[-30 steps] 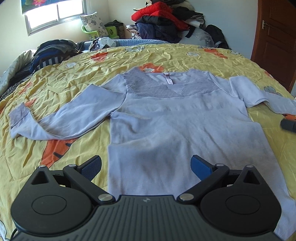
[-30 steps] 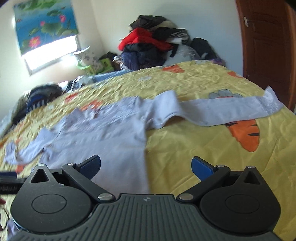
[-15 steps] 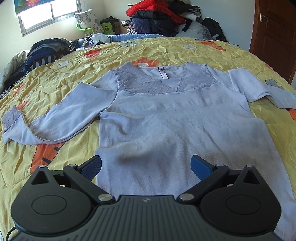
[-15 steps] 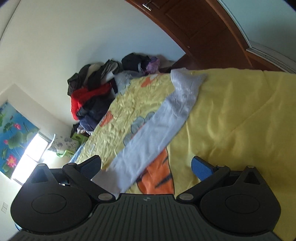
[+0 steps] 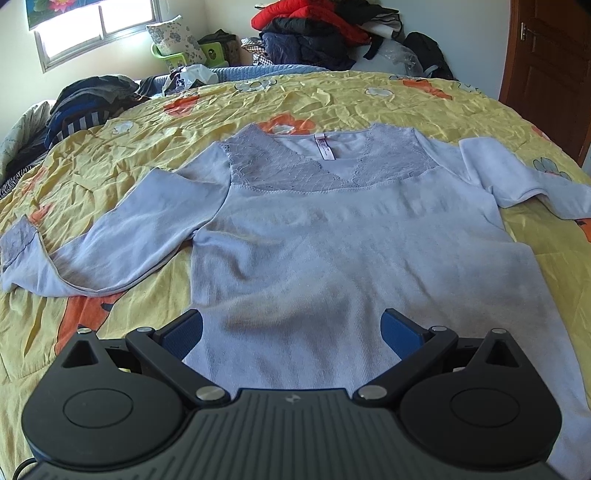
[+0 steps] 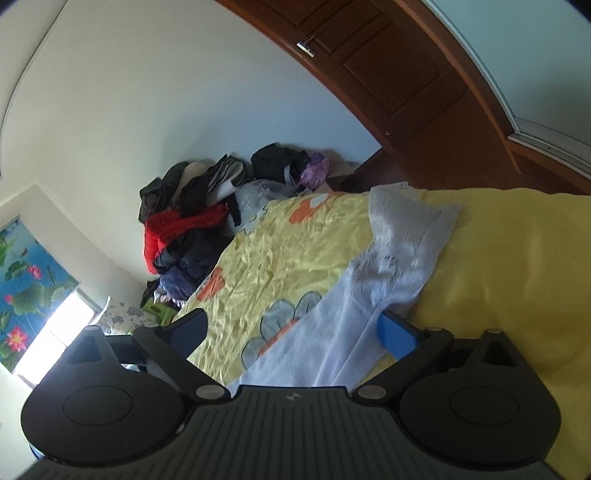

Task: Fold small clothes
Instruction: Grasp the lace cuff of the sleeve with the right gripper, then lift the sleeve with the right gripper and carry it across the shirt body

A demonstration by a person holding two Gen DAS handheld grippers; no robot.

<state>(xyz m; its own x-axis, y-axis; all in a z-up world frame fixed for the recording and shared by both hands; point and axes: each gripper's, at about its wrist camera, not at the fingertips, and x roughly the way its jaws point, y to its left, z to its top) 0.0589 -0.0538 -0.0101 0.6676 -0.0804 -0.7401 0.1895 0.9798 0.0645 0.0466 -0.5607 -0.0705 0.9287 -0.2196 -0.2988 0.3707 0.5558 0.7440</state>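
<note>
Garment: lavender long-sleeved top [image 5: 332,258] lay face up and spread flat on the bed's yellow floral quilt [image 5: 332,96], neckline toward the far side, hem toward the left claw.
Change noted: right wrist view, which a second ago took in the whole top, had swung and rolled onto the right sleeve [image 6: 373,295]; right claw [image 6: 291,328] had just been narrowing, with the sleeve lying between its jaws.
Meaning for task: judged as the start of the first fold, the right sleeve about to be gripped; no fold made yet.
Right claw state: jaws apart, pads not seen pressing the cloth.
Left claw [image 5: 291,328] state: wide, nothing held, poised above the lower body of the top.
Appearance: lace yoke, pink label inside the neck, lace cuff on the left sleeve [image 5: 110,243], which bent outward; fabric thin, lightly wrinkled.
Surroundings: clothes pile [image 5: 317,26] beyond the bed; wooden door [image 5: 554,74] at right.
</note>
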